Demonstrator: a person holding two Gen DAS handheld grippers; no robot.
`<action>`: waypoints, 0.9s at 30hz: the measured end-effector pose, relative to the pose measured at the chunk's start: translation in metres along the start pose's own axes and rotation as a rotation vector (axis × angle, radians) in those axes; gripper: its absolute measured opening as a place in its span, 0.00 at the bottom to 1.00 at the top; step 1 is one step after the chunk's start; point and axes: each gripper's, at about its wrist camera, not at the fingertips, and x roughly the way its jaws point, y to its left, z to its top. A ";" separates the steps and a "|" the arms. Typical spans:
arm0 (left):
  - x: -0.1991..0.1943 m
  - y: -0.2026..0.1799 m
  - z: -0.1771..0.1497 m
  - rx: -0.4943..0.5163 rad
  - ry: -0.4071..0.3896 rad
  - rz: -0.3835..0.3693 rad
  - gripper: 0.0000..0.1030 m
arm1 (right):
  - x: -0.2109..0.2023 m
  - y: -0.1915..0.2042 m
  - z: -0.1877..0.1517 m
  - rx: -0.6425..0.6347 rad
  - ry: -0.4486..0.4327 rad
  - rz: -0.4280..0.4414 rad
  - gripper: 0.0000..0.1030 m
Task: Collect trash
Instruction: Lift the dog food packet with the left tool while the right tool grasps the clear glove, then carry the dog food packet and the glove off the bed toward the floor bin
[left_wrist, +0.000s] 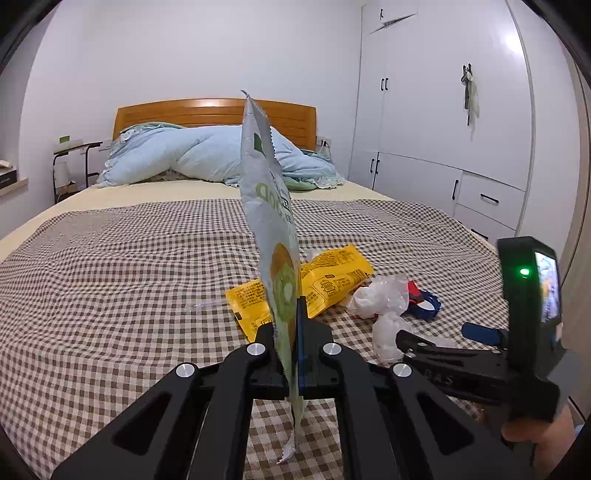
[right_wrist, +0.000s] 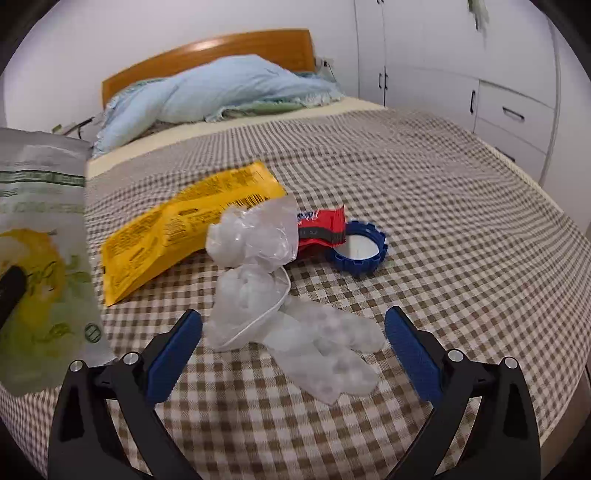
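Wrapper (left_wrist: 275, 221), green and silver, stands upright pinched in the left gripper (left_wrist: 291, 332), long axis toward twelve o'clock, while only the right wrist view shows the right gripper (right_wrist: 293, 332) spread wide over crumpled clear plastic (right_wrist: 273, 295) on the bed (right_wrist: 461, 229).

bed (right_wrist: 461, 192): snack bag (right_wrist: 184, 229) left | crumpled plastic (right_wrist: 255, 240) beside it | wrapper (right_wrist: 321, 229) and cap (right_wrist: 356, 247) right | quilt (right_wrist: 221, 92) behind, at headboard (right_wrist: 229, 48)
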 end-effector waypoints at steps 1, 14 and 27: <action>0.001 0.000 0.000 0.001 0.001 0.001 0.00 | 0.005 0.001 0.002 0.000 0.015 -0.008 0.92; 0.002 -0.002 -0.007 0.006 0.027 -0.004 0.00 | 0.035 0.007 -0.003 -0.047 0.137 0.029 0.70; -0.003 -0.004 -0.011 0.011 0.029 -0.011 0.00 | 0.016 0.004 -0.010 -0.069 0.089 0.072 0.14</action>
